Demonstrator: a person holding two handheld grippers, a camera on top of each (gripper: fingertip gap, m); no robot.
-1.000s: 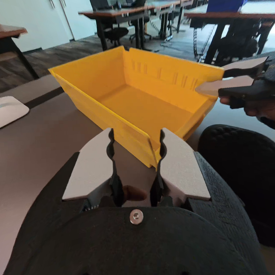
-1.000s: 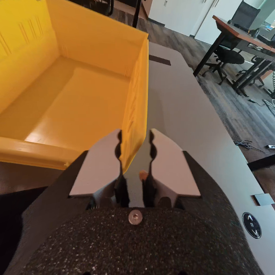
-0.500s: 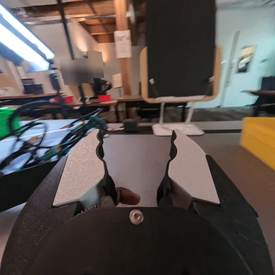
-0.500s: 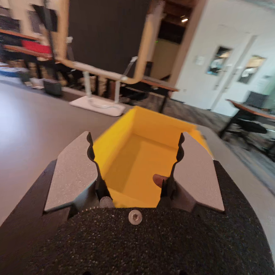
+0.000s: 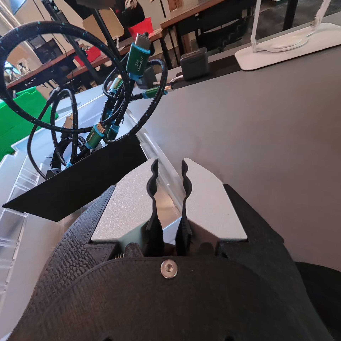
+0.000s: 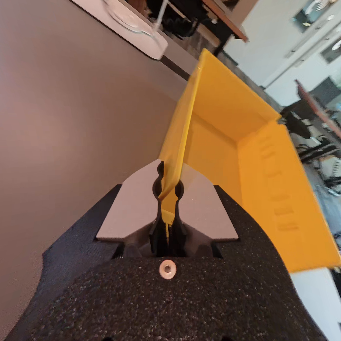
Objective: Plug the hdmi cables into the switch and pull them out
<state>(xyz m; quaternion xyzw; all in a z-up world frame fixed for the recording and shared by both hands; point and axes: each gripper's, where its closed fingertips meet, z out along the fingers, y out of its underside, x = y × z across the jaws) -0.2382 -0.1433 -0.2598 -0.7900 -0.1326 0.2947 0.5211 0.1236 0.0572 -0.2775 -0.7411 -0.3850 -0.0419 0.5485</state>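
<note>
Several black braided HDMI cables (image 5: 77,129) with green plugs (image 5: 137,60) lie tangled in a clear plastic bin (image 5: 147,147) at the left of the grey table. My left gripper (image 5: 169,164) sits over the bin's near right rim, with its jaws drawn in on the rim. A black flat panel (image 5: 73,184) lies across the bin. My right gripper (image 6: 171,164) is shut on the left wall of an empty yellow bin (image 6: 258,166). I cannot tell which thing is the switch.
A small dark box (image 5: 195,62) sits at the table's far edge. A white stand base (image 5: 276,48) stands at the back and also shows in the right wrist view (image 6: 129,36). A green bin (image 5: 18,120) is behind the clear bin. Desks and chairs fill the room beyond.
My left gripper swung from the yellow bin to the clear bin and closed on its rim. My right gripper let go, opened, then closed on the yellow bin's other wall.
</note>
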